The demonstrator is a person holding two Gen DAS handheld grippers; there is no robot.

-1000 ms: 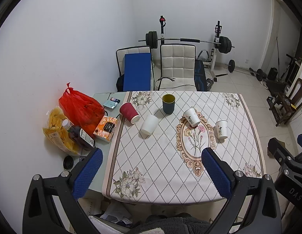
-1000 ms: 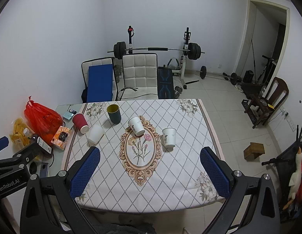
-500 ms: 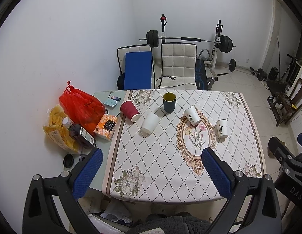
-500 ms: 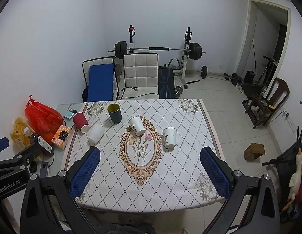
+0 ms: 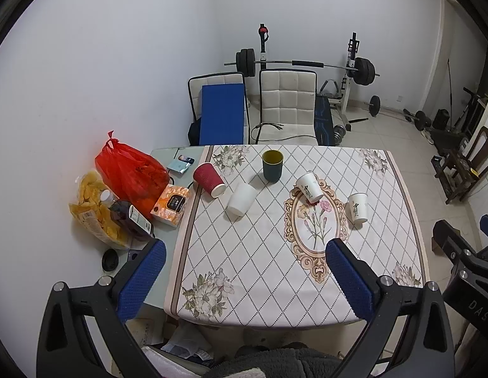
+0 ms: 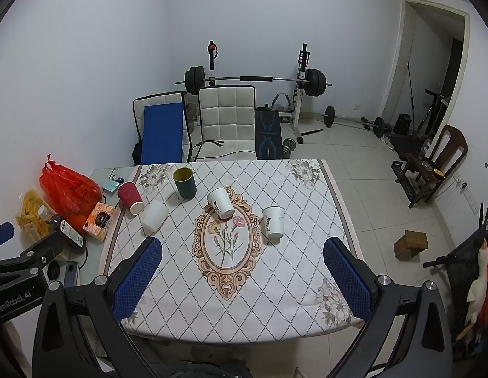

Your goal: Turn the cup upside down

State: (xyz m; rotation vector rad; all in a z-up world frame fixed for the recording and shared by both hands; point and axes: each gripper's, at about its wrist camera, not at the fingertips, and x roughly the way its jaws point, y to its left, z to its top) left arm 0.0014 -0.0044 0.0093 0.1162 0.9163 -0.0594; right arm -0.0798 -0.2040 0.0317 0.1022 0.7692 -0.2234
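Several cups stand or lie on the patterned tablecloth. A dark green cup is upright, its yellow inside showing. A red ribbed cup and a plain white cup lean at the left. Two printed white cups are near the oval flower motif; the first is tilted. My left gripper and right gripper hover open over the table's near edge, well short of every cup, with nothing between the blue pads.
Left of the cloth are a red plastic bag, a snack bag, a bottle and an orange box. Two chairs and a barbell rack stand behind the table. A wooden chair is at the right.
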